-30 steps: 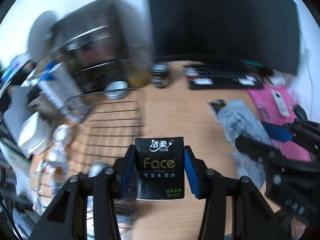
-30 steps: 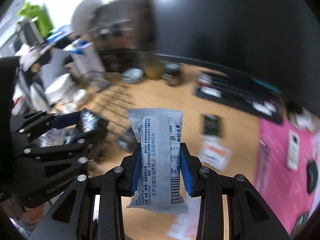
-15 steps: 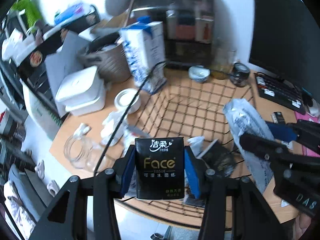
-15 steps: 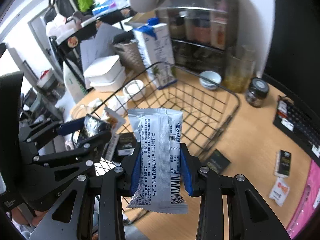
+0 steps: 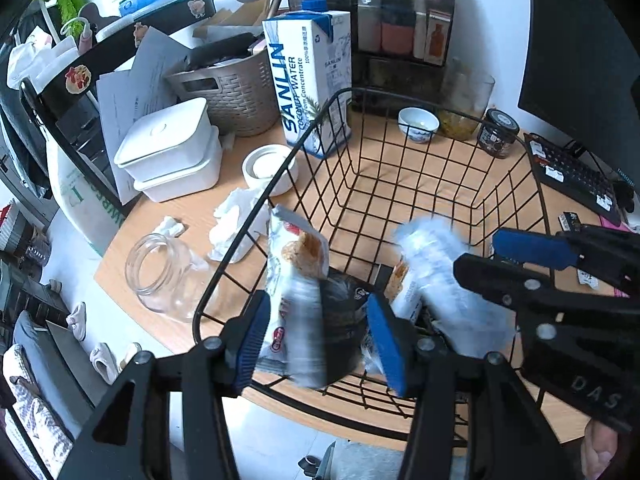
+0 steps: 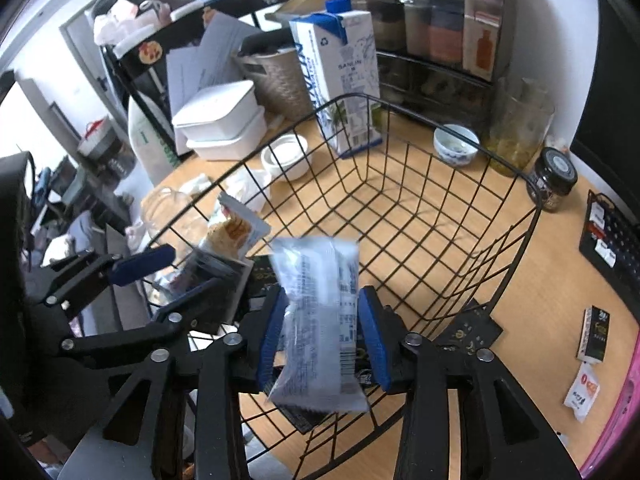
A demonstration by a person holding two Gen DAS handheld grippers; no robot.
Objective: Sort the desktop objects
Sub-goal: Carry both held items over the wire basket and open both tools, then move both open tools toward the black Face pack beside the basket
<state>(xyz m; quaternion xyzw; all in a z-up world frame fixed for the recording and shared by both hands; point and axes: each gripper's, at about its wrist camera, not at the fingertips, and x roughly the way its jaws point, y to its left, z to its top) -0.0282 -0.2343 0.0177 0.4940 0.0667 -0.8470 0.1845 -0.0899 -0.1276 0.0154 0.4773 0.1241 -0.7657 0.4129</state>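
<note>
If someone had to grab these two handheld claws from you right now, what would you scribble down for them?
Left gripper: over the wire basket, jaws opening, black tissue pack blurred between them, slipping out.
Right gripper: also over the basket, jaws opening, silver packet blurred and dropping.
Done: a snack pack and other packets already lie in the basket.
Left: a small black box, a white sachet and a black packet beside the basket still sit on the desk.
</note>
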